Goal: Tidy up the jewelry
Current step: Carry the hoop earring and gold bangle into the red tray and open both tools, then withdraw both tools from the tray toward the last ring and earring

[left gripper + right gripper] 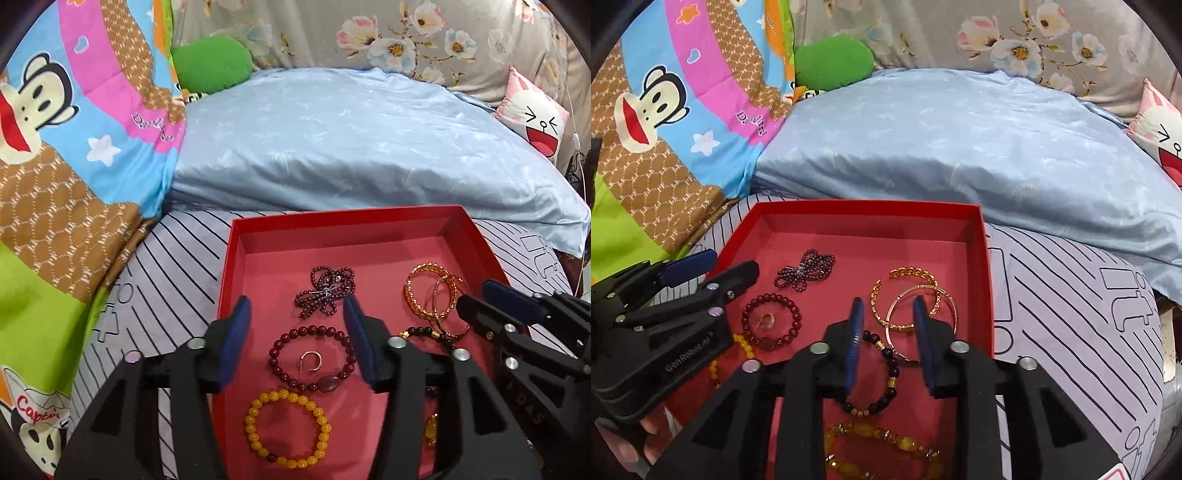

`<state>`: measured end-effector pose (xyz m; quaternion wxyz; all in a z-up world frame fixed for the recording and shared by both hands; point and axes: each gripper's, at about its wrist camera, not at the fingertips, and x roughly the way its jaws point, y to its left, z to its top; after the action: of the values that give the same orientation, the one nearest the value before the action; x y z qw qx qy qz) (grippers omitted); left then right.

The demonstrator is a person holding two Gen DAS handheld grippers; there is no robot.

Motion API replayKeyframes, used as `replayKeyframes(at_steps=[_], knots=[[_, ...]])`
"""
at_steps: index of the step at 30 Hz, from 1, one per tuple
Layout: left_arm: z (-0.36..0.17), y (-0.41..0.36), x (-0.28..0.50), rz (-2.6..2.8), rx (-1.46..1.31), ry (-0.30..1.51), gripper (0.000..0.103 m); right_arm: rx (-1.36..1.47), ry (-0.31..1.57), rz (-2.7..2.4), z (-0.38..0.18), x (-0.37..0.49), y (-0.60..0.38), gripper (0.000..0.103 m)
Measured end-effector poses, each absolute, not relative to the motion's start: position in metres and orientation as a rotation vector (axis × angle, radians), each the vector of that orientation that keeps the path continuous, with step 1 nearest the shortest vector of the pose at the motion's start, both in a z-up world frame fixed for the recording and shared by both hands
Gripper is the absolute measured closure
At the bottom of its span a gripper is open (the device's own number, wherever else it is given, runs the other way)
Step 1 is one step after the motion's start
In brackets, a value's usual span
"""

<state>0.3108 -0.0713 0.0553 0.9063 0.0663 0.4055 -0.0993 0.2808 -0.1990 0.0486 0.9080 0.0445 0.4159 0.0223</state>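
All jewelry seen is already laid flat in the red tray [229,266] on the striped sheet [177,258], so sorting is judged nearly done, tray's long axis running away from the cameras, left gripper [295,314] and right gripper [888,314] both spread, nothing gripped.
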Motion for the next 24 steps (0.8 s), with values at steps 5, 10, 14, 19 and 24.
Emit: replayKeyframes(at_steps=[5,10,14,19,24], knots=[[0.071,-0.073,0.291,-0.221,0.136,0.815,0.052,0.118,0.817,0.052,0.068,0.256,-0.2,0.069],[0.085,-0.072,0.262,-0.235,0.117,0.803,0.049,0.122,0.787,0.049,0.085,0.219,-0.2,0.065],[0.092,-0.071,0.233,-0.249,0.107,0.799,0.049,0.131,0.778,0.049,0.09,0.186,-0.2,0.063],[0.091,-0.067,0.196,-0.249,0.114,0.804,0.049,0.113,0.778,0.041,0.091,0.146,-0.194,0.063],[0.079,-0.051,0.162,-0.238,0.089,0.831,0.049,0.09,0.794,0.035,0.081,0.106,-0.189,0.063]])
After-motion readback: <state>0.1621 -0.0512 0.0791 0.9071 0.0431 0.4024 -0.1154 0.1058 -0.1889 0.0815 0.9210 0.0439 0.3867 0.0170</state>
